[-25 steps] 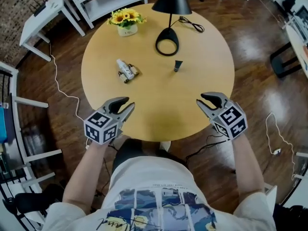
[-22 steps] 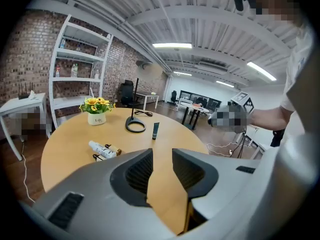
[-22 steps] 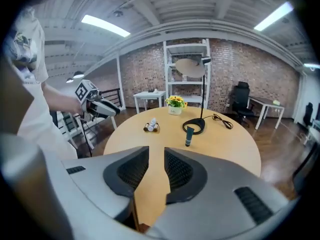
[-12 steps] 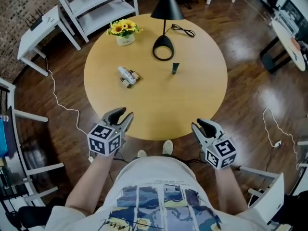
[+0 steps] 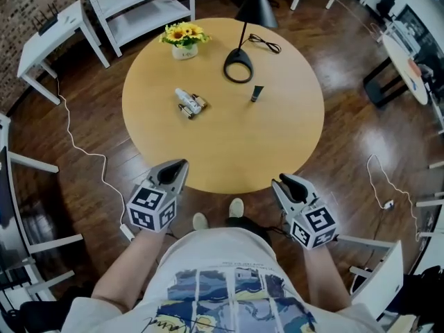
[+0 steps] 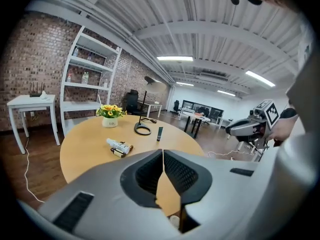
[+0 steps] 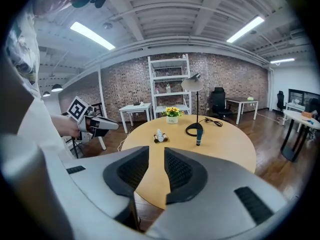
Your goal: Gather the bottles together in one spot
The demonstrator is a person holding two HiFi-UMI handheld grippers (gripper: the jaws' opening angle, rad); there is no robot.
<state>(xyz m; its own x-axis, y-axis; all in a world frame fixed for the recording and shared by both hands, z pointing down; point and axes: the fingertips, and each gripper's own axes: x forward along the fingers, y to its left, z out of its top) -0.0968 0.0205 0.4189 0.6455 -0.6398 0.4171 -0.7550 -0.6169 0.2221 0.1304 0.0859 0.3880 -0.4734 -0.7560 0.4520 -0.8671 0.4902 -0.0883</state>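
Observation:
On the round wooden table (image 5: 229, 151) a white bottle and a small brown one (image 5: 189, 104) lie side by side left of centre. A dark slim bottle (image 5: 257, 94) stands upright to their right, near the lamp base. Both grippers hang at the table's near edge, far from the bottles. My left gripper (image 5: 179, 166) has just closed its jaws; they meet with nothing between them (image 6: 163, 154). My right gripper (image 5: 281, 184) is open by a narrow gap and holds nothing (image 7: 156, 154). The right gripper view shows the lying pair (image 7: 159, 135) and the dark bottle (image 7: 198, 136).
A black lamp (image 5: 239, 64) with its cable stands at the table's far side, and a pot of yellow flowers (image 5: 184, 39) to its left. White shelving (image 5: 139, 5) and a white side table (image 5: 48, 37) stand beyond. Cables trail over the wooden floor.
Both grippers have drawn back from over the table's near edge toward the person. The left jaws have closed. The table looks smaller and farther off.

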